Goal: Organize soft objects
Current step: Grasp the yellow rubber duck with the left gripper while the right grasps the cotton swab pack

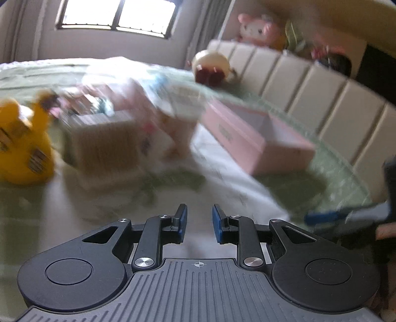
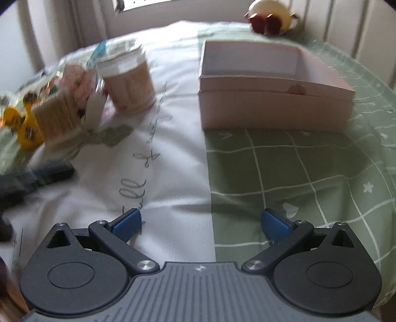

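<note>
Pink box point(image 2: 274, 99) lies ahead of the right fingers point(image 2: 200, 223), spread empty; left fingers point(image 1: 199, 223), narrowly apart, empty, risk toppling the cluttered packets point(image 1: 104, 138) ahead-left.

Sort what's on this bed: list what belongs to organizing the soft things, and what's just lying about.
Belongs to the job:
- yellow plush toy
- open pink box, empty as far as it shows
- cream plush with red feet
- blurred soft packs

Just lying about:
- pink plush up on the headboard
- window
- bedspread
</note>
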